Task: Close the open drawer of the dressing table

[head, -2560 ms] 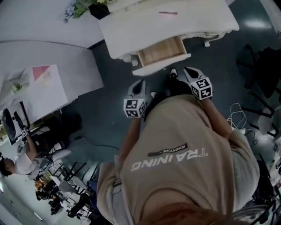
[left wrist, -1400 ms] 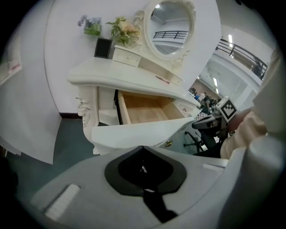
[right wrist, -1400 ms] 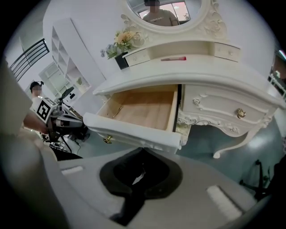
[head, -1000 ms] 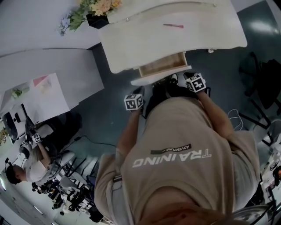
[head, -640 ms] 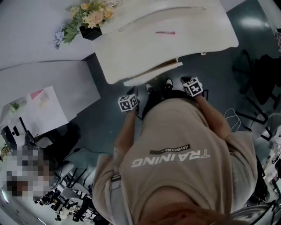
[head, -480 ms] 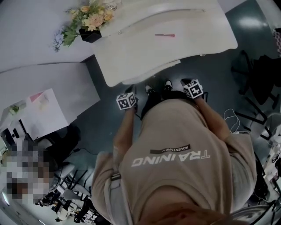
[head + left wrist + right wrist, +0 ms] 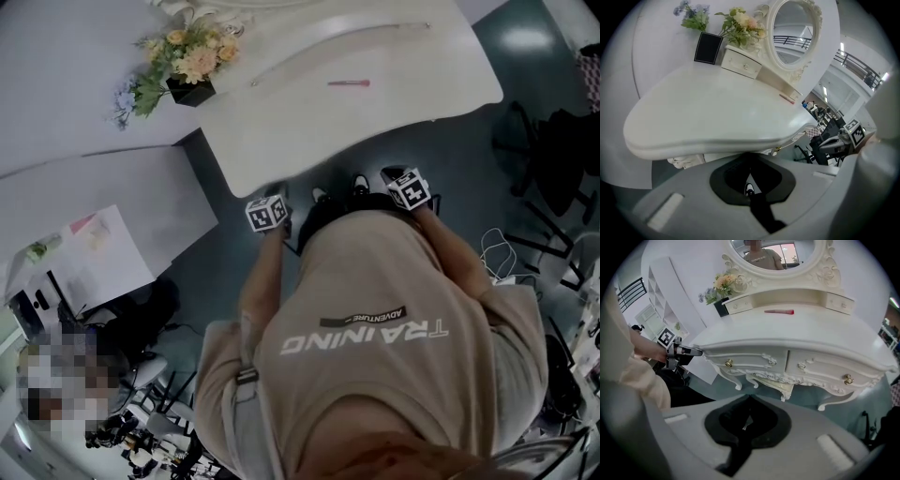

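The white dressing table (image 7: 375, 56) fills the top of the head view, and no drawer sticks out from under its top. In the right gripper view both front drawers, the left drawer (image 7: 740, 361) and the right drawer (image 7: 825, 371), sit flush with the carved front. My left gripper (image 7: 267, 212) is at the table's front left edge, its tip against the left end of the front (image 7: 696, 351). Its jaws (image 7: 750, 157) are shut on nothing. My right gripper (image 7: 409, 188) hangs just off the front edge, also shut (image 7: 749, 399) and holding nothing.
On the tabletop lie a pink stick (image 7: 349, 82) and a black vase of flowers (image 7: 183, 61). An oval mirror (image 7: 794, 30) stands at the back. A white desk (image 7: 84, 225) sits at left, dark chairs (image 7: 553, 141) and cables (image 7: 497, 253) at right. Shoes (image 7: 360, 183) stand near the table.
The open wooden drawer has slid in under the tabletop and no longer shows. Both grippers followed it forward to the table's front edge.
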### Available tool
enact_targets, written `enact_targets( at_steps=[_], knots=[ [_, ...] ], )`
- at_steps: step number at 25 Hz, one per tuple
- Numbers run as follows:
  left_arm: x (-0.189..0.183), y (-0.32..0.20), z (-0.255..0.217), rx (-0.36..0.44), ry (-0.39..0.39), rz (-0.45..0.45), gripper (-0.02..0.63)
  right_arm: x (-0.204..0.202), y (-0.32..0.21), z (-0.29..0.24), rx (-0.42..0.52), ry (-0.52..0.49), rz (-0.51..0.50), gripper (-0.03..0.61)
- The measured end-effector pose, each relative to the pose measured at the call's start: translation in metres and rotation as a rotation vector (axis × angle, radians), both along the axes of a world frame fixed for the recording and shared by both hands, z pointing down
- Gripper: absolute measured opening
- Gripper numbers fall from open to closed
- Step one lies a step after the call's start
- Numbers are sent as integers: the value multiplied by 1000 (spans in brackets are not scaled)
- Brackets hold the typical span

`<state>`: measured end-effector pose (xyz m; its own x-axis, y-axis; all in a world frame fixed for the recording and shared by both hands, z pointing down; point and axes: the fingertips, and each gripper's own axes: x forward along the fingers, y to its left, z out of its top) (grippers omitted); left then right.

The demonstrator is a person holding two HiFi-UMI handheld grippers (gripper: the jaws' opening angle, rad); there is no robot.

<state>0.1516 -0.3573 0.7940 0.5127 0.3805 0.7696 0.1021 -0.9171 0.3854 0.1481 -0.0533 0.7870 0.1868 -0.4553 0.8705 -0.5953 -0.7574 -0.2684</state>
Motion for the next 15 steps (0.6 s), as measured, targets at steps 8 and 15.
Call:
enact_targets(
  at_steps=[8, 15],
  knots=[
    [-23, 24, -33, 29, 49, 76, 8, 12, -14, -18, 62, 58, -40, 5],
    [7, 35, -134, 14, 280, 36, 7, 50, -33, -101, 241, 206, -36, 5]
  ],
)
